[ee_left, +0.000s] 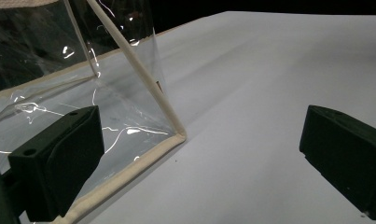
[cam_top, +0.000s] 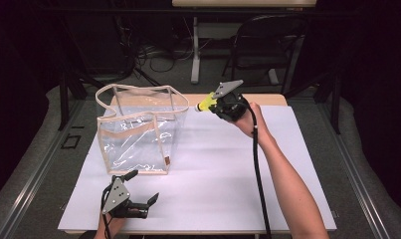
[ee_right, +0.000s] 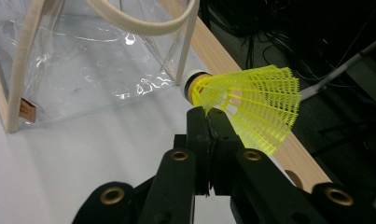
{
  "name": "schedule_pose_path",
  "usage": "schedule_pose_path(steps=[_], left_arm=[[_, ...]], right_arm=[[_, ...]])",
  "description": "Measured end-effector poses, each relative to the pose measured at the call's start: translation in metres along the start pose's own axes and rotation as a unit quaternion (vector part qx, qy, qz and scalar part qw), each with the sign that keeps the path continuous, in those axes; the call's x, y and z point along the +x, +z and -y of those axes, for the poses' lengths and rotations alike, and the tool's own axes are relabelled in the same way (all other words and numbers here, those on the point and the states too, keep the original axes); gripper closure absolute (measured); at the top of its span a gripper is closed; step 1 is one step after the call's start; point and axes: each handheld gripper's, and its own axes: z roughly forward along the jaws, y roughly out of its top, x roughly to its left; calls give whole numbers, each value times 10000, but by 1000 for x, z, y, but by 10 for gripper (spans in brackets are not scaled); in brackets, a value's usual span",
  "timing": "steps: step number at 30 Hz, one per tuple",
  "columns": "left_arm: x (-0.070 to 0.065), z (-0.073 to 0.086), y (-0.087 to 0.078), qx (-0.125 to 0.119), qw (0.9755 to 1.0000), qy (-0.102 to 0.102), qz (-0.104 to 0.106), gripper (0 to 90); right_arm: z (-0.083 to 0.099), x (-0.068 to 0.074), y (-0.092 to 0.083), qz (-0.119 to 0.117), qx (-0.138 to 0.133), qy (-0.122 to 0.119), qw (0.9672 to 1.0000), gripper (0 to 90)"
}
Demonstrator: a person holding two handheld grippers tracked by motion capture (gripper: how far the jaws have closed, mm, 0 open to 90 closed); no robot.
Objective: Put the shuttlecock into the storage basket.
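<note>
Two tools working: right tool (cam_top: 211, 103) pinching yellow shuttlecock (ee_right: 251, 105) by skirt, upper centre of high view, just right of clear bag (cam_top: 138, 132) rim. Left tool (cam_top: 141, 188) idling open, lower left. Next: carrying shuttlecock over bag opening, releasing.

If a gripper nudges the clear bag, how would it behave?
The clear bag probably slides or tips easily: it looks empty and thin-walled. Its creased plastic sides suggest it would buckle rather than push back. The cloth-edged rim sags, so likely floppy.
</note>
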Motion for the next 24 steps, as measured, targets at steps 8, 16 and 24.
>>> schedule_pose_path(steps=[8, 16, 24], left_arm=[[0, 0, 0, -2, 10000, 4, 1, 0], [0, 0, 1, -1, 10000, 5, 0, 0], [0, 0, 1, 2, 10000, 1, -3, 0]], right_arm=[[-5, -1, -5, 34, -28, -26, 10000, 892], [-10, -2, -10, 82, -77, -48, 9999, 892], [-14, -4, -16, 121, -144, -76, 9998, 892]])
